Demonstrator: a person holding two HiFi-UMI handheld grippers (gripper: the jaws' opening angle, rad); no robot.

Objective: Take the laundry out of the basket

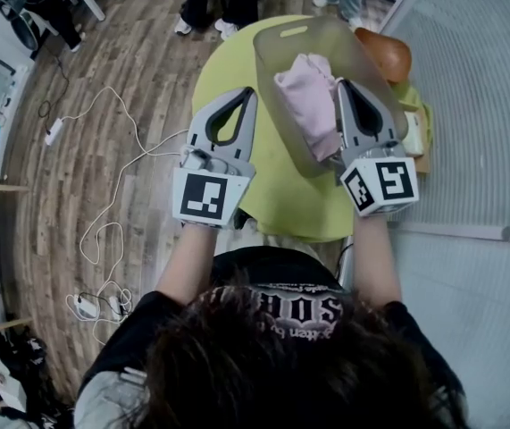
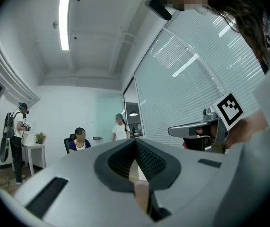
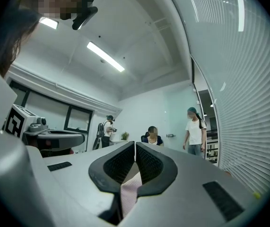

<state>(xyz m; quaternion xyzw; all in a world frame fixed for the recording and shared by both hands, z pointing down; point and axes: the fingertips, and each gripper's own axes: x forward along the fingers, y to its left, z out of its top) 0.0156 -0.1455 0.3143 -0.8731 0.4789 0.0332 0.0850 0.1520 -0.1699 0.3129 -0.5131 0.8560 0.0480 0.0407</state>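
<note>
A translucent grey laundry basket (image 1: 283, 41) stands on the round green table (image 1: 281, 199). Pink laundry (image 1: 311, 98) lies bunched inside it. My right gripper (image 1: 339, 84) reaches into the basket and is shut on that pink cloth, which shows as a striped fold (image 3: 127, 194) low between the jaws of the right gripper (image 3: 135, 144). My left gripper (image 1: 251, 91) hovers over the table just left of the basket, with its jaws meeting at the tip. In the left gripper view the left gripper (image 2: 135, 141) is shut; a pale patch low in its gap cannot be made out.
An orange object (image 1: 385, 54) sits behind the basket at the table's right edge. White cables (image 1: 112, 155) and a power strip (image 1: 85, 307) lie on the wooden floor to the left. A person's legs (image 1: 210, 7) stand beyond the table. A blinds-covered glass wall (image 1: 478, 105) runs along the right.
</note>
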